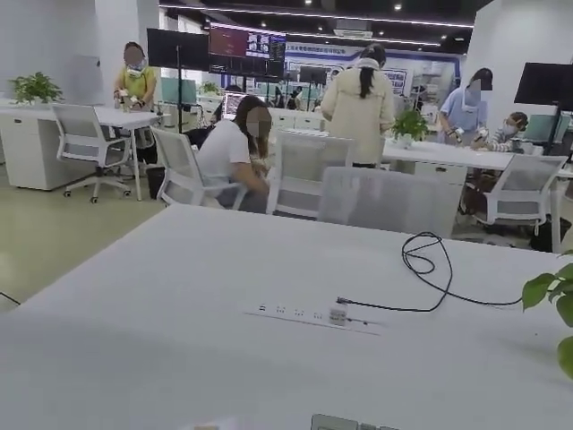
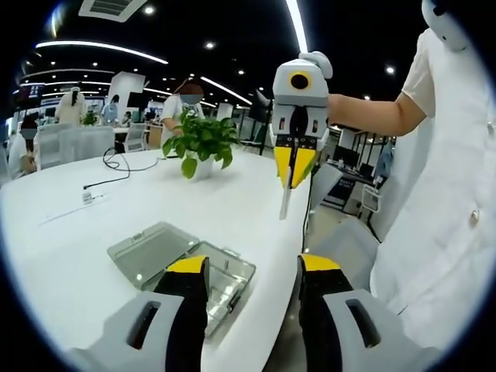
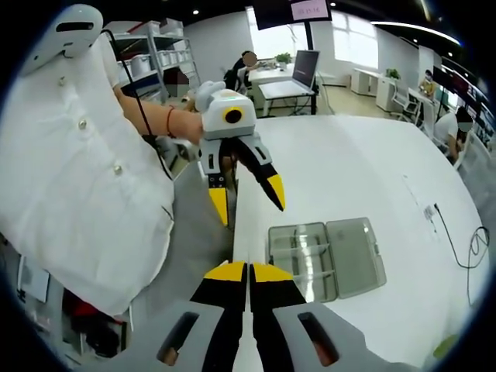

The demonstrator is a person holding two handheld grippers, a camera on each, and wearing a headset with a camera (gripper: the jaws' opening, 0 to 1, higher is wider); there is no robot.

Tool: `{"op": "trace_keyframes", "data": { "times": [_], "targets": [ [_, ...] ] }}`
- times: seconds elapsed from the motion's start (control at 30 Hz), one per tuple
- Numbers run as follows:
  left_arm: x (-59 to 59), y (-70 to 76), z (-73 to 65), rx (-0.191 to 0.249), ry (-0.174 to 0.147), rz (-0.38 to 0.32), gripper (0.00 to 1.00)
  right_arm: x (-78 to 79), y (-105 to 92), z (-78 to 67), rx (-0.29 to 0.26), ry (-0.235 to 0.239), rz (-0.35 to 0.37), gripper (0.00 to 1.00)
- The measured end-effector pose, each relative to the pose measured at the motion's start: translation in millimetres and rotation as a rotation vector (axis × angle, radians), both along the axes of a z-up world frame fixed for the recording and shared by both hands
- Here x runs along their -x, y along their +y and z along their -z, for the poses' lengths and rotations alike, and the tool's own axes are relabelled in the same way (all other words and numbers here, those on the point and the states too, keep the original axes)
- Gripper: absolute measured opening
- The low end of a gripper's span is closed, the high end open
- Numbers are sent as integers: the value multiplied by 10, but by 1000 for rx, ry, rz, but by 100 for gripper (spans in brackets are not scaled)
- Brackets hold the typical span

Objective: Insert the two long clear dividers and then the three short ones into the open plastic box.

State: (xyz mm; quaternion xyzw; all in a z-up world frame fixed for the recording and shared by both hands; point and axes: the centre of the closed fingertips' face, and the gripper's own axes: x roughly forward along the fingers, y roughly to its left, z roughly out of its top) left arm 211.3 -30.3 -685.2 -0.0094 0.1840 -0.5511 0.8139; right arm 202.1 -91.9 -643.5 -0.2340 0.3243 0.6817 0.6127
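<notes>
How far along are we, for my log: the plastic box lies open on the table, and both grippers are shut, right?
No: the left gripper is open, its fingers apart in the left gripper view. The right gripper is shut, on a clear divider, and the plastic box lies open on the table.

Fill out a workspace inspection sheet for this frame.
Surface: white table, smooth top.
Job's things: open plastic box lies flat near the table edge, lid folded out; a clear divider hangs from the right gripper.
Clutter: potted plant.
Grippers: left gripper open, holding nothing; right gripper shut on the divider.
Cables: black cable loops to a flush power strip.
Surroundings: open office, people at other desks, chairs.
</notes>
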Motion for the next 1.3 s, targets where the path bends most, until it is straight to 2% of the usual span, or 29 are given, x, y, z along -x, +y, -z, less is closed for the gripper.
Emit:
{"op": "trace_keyframes", "data": {
  "times": [0.27,0.63,0.7,0.73,0.8,0.87,1.3],
  "targets": [
    [-5,170,114,-35,-2,-51,60,-92,-37,39,13,-10,17,3],
    [60,342,274,-76,-14,-73,75,-263,-113,179,59,-31,45,3],
    [77,361,293,-73,-13,-73,82,-286,-120,221,72,-36,45,3],
    [101,361,306,-65,0,-68,84,-302,-124,250,82,-42,44,3],
    [112,379,338,-74,-14,-64,88,-335,-130,305,97,-51,43,3],
    [122,394,364,-77,-4,-64,90,-384,-164,388,118,-62,41,3],
    [163,395,457,-63,8,-48,100,-601,-153,762,213,-125,10,3]
  ]
}}
